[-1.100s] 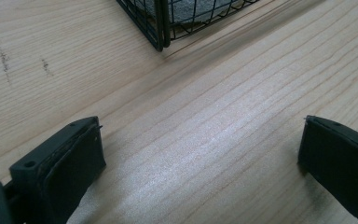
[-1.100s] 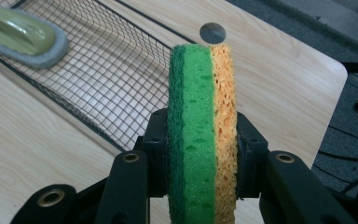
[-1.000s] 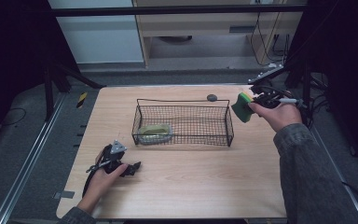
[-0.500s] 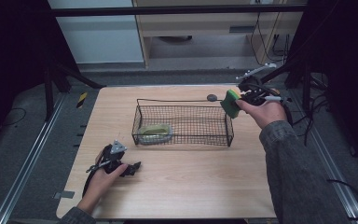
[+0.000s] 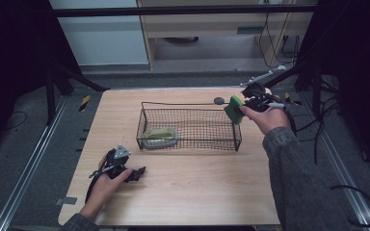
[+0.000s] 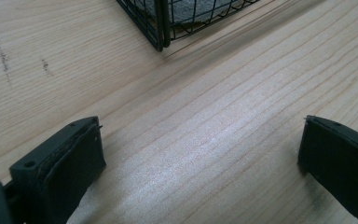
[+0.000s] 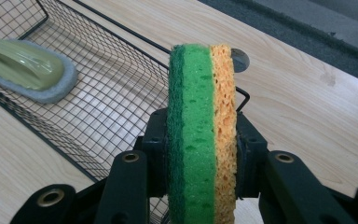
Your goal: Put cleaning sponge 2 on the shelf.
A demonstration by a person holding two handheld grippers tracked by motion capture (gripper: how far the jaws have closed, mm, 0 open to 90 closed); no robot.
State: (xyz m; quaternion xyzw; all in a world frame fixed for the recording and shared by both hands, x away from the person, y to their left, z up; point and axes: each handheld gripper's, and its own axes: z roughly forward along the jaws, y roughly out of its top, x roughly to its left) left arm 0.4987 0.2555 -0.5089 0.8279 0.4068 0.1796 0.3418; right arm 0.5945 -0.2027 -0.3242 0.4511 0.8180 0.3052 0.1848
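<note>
One sponge (image 7: 200,135) clamped between right gripper (image 7: 199,154) jaws, above basket (image 7: 98,116) corner

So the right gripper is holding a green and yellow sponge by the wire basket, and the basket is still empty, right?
Not quite: the right gripper does hold the sponge by the wire basket, but the basket already holds a green-handled scrubber, as the right gripper view shows.

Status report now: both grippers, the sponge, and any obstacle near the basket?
Right gripper shut on sponge, above basket's right end. Left gripper open on table. Green scrubber inside basket, left side.
</note>
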